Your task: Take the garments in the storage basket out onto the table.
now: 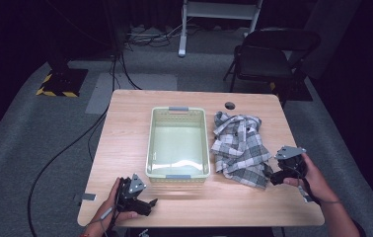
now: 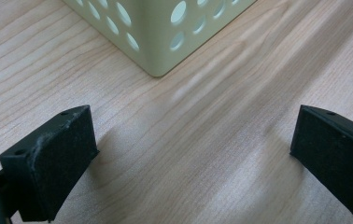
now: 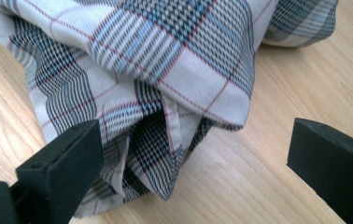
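The cloth (image 1: 239,145) lies on the table (image 1: 125,128), just right of, perhaps touching, the basket (image 1: 178,143).

A crumpled plaid cloth (image 1: 238,147), checked in grey, white and blue with thin red lines, is heaped on the table's right half, toward the right edge.

The pale green perforated basket (image 1: 178,143) stands mid-bench, its walls blocking any straight sideways pass between the two halves of the bench (image 1: 125,148). Left of it the wood lies bare right to the edge. Just right of it the crumpled plaid cloth (image 1: 238,148) takes up most of the room, leaving a narrow bare strip along the right edge. The near strip in front of basket and cloth is open.
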A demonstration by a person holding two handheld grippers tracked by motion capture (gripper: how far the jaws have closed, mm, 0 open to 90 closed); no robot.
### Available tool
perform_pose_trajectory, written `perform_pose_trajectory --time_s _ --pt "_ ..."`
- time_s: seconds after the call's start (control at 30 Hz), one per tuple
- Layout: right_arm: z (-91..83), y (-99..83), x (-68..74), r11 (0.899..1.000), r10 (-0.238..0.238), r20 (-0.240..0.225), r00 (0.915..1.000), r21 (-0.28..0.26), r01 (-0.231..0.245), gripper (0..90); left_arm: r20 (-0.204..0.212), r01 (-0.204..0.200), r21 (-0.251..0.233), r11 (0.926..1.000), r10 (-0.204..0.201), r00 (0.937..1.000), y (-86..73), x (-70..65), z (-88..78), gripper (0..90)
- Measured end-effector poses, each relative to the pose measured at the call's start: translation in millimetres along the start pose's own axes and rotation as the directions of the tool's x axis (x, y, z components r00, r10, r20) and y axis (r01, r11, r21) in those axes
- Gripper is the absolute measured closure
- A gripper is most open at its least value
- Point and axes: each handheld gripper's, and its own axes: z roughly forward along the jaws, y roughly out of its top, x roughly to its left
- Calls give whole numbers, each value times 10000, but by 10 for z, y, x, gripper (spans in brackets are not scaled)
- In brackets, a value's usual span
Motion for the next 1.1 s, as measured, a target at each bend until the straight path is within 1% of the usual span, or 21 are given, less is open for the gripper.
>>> perform_pose_trajectory --time_s 0.2,0.43,0.53,0.6,0.83,1.1 --pt "-6 -108 2 9999 147 -106 9998 -59 -148 35 0 7 0 10000 -7 10000 0 0 0 0" --pt "-11 -225 9 9998 182 11 9998 15 -182 35 -2 5 1 10000 -5 10000 0 0 0 0" --pt "-16 -271 10 9997 238 -34 9997 -42 -238 35 -1 -3 3 10000 3 10000 0 0 0 0" --pt "-19 -308 14 9997 248 16 9997 -41 -248 35 -1 6 4 10000 -6 10000 0 -1 0 0" --pt "1 -462 11 9984 566 -59 9984 26 -566 35 -3 -2 0 10000 2 10000 0 0 0 0" --pt "22 -674 -2 9933 1147 -258 9931 -86 -1150 35 -3 4 3 10000 -4 10000 0 0 0 0"
